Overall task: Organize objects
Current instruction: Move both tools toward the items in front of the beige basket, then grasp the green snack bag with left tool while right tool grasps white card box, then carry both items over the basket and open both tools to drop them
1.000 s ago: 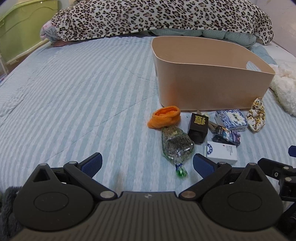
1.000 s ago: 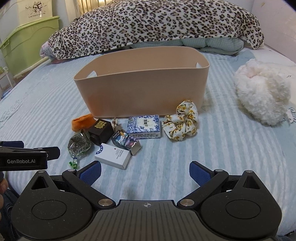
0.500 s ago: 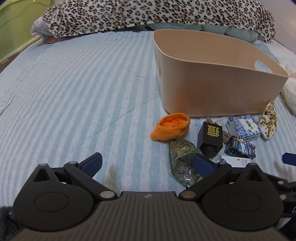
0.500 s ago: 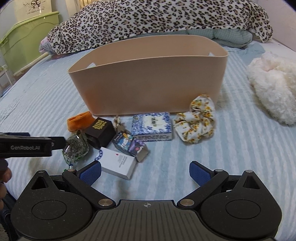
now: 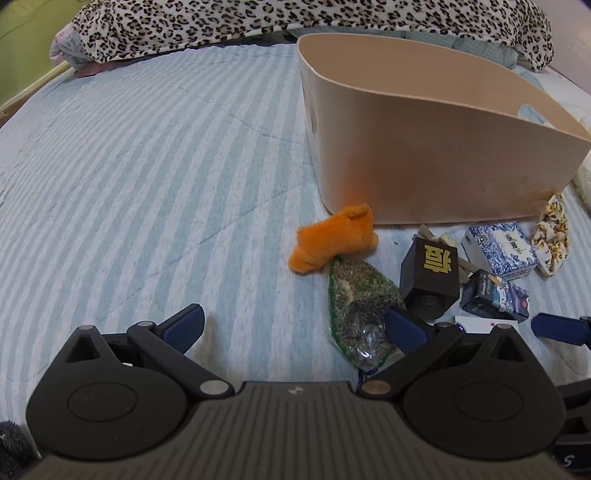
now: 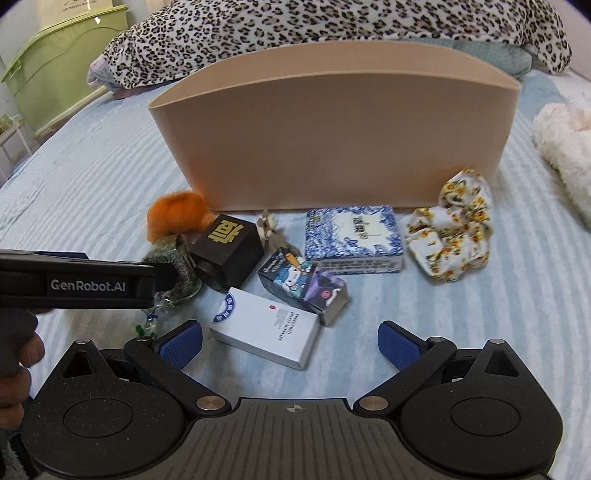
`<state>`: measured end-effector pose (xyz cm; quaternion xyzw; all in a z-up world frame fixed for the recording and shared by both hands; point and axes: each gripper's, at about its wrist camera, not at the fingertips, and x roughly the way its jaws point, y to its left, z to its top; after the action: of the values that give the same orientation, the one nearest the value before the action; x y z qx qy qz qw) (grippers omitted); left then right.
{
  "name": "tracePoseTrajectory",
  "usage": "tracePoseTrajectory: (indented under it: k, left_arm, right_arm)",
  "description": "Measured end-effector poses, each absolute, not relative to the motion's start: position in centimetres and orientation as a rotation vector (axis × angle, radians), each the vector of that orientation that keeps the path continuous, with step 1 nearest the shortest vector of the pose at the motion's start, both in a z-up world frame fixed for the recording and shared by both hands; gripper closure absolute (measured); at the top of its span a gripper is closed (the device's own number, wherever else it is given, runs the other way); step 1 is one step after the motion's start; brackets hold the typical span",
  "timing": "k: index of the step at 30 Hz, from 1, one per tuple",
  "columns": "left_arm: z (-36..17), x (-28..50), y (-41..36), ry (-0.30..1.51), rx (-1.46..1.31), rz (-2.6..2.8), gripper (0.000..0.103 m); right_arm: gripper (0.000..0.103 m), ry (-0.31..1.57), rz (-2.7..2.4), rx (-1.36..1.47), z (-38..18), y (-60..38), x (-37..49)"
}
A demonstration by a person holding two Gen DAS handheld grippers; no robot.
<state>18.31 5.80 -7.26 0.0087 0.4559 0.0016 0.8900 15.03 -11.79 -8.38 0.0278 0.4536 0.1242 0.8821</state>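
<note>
A tan bin stands on the striped bed. In front of it lie an orange plush, a bag of seeds, a black box, a cartoon box, a white box, a blue-white box and a flowered scrunchie. My left gripper is open, its right finger over the seed bag. My right gripper is open around the white box's near end.
A leopard blanket lies across the back of the bed. A white fluffy item sits at the right. A green storage box stands beyond the bed's left edge. The left gripper's body shows at the right wrist view's left.
Both grippers have moved forward and lower toward the pile of objects. The seed bag now reaches the left gripper's right finger; the white box sits between the right fingers.
</note>
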Motion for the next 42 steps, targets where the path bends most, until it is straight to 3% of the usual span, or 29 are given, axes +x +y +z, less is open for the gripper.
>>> tracePoseTrajectory:
  k: [7, 14, 17, 18, 19, 20, 42]
  left_arm:
    - [-8.3, 19.0, 6.4, 0.955, -0.028, -0.055, 0.001]
    - [-8.0, 18.5, 6.1, 0.915, -0.027, -0.138, 0.048]
    - [-8.1, 18.5, 6.3, 0.902, -0.037, -0.165, 0.071]
    - [-8.0, 18.5, 5.9, 0.902, -0.041, -0.167, 0.072]
    - [-8.0, 18.5, 5.9, 0.901, -0.042, -0.169, 0.086]
    - [-7.9, 18.3, 5.8, 0.902, -0.048, -0.179, 0.09]
    - [4.3, 13.8, 5.1, 0.647, -0.025, -0.123, 0.092]
  right_arm:
    - [0.007, 0.939, 0.215, 0.042, -9.0, -11.0, 15.6]
    - [0.041, 0.917, 0.192, 0.014, -8.7, -12.1, 14.4]
    - [0.041, 0.922, 0.195, 0.032, -8.6, -12.7, 14.2]
    - [0.041, 0.921, 0.194, 0.028, -8.6, -12.7, 14.0]
    - [0.041, 0.919, 0.193, 0.024, -8.5, -12.7, 13.9]
    - [0.041, 0.916, 0.195, 0.022, -8.5, -13.3, 13.4]
    - [0.041, 0.68, 0.17, 0.093, 2.4, -18.4, 11.8]
